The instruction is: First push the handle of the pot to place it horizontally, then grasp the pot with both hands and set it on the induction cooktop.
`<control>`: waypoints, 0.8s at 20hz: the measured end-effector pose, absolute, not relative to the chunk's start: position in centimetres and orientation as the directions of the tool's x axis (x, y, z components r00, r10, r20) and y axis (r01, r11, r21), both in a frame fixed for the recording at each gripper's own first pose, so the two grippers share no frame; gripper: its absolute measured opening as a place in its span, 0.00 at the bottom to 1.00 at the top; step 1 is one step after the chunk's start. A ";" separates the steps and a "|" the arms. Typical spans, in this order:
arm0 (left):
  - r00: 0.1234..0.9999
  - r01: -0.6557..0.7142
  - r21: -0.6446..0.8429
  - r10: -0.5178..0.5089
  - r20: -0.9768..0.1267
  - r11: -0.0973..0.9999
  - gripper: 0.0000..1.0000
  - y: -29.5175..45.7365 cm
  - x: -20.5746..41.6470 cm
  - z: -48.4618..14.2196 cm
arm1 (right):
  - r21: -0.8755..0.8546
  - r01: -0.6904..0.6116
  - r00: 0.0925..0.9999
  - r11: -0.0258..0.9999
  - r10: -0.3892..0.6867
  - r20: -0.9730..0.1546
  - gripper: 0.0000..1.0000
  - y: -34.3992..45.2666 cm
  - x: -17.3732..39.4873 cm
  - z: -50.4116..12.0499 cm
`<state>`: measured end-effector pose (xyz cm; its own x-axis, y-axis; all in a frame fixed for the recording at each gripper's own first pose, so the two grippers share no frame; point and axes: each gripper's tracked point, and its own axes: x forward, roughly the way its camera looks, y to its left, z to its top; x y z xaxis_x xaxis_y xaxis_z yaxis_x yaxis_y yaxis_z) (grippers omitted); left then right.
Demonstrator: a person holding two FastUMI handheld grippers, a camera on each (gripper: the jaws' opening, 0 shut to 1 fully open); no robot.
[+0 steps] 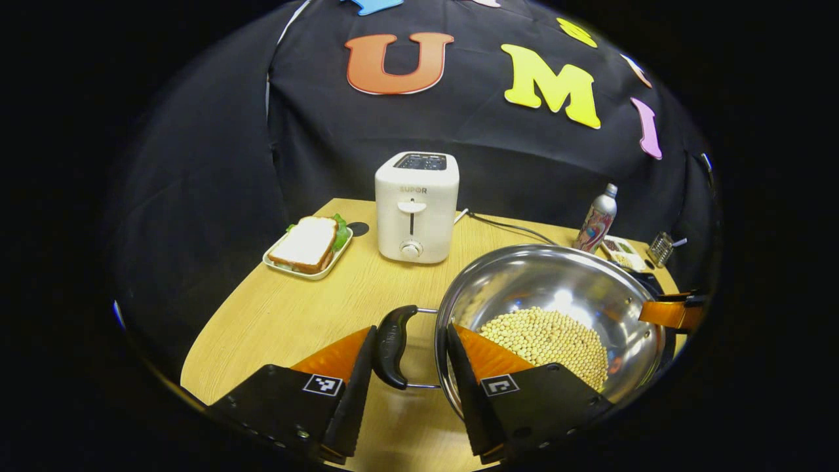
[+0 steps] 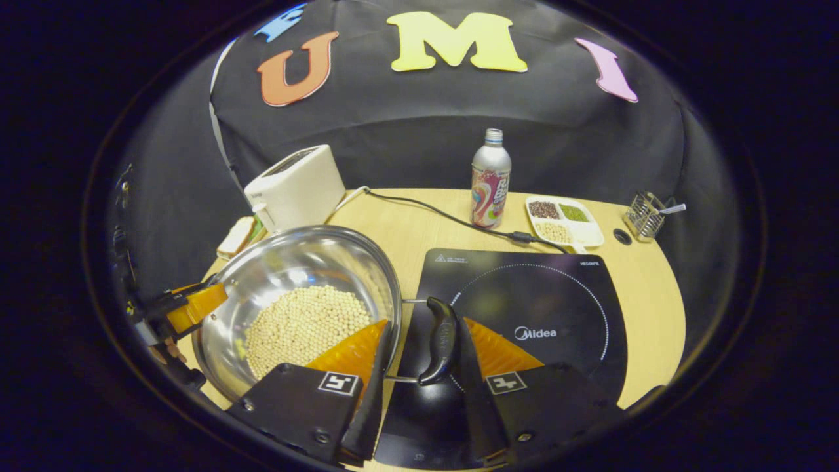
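On the wooden table (image 1: 282, 314) sits a shiny round steel pot (image 1: 557, 288) holding pale beans (image 1: 547, 341) — just left of the black induction cooktop (image 2: 524, 308). Left gripper (image 1: 409, 357) and right gripper (image 2: 426, 351) each straddle a black side handle (image 1: 392, 344), fingers parted — not clamped yet.

Steel pot (image 2: 298, 288) of beans, beside black induction cooktop (image 2: 524, 308)
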<state>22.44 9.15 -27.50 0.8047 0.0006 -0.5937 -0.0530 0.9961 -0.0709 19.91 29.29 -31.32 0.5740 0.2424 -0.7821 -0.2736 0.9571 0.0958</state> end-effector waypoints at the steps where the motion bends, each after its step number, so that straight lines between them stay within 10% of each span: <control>1: 0.806 -0.060 -0.068 0.008 -0.592 0.996 0.58 9.2 22.1 -26.7 | 0.112 -0.282 0.563 0.953 0.259 -0.785 0.55 29.0 19.8 -30.4; 16: 0.867 0.034 -0.034 -0.046 -0.497 0.999 0.55 -1.2 21.0 -16.6 | 0.125 -0.300 0.630 0.946 0.295 -0.719 0.55 18.6 20.5 -19.0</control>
<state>21.04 -1.19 -16.57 0.8665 -0.0463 -0.4969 0.0339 0.9989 -0.0339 20.53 18.59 -18.98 0.6298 0.2951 -0.7185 -0.3001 0.9457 0.1253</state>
